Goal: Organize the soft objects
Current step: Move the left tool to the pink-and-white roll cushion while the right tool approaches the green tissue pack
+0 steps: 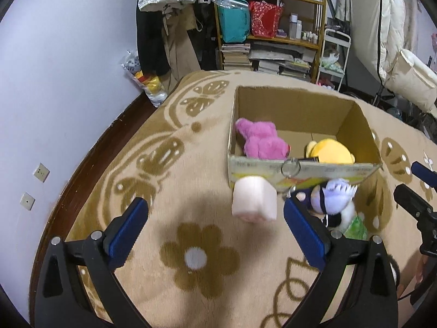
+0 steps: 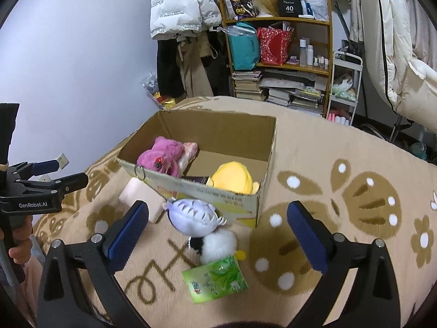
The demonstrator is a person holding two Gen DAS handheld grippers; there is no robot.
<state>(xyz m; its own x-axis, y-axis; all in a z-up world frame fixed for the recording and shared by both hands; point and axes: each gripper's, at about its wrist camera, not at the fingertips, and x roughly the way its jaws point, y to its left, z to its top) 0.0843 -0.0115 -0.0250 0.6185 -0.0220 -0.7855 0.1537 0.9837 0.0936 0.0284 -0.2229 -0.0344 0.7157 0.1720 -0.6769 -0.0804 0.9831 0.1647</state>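
Both the left hand-held gripper (image 1: 215, 218) and right hand-held gripper (image 2: 218, 224) gape wide, empty. The pale pink foam block (image 1: 254, 201) and lilac spiky-haired plush doll (image 2: 195, 217) lie against the open cardboard box (image 2: 218, 192); a careless grab risks snagging its wall

Pink plush (image 1: 260, 140), yellow plush (image 1: 331, 151), brown box (image 1: 300, 172) — tan butterfly-patterned blanket (image 1: 164, 147)

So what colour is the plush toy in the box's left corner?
Pink plush toy, clearest in the right wrist view.
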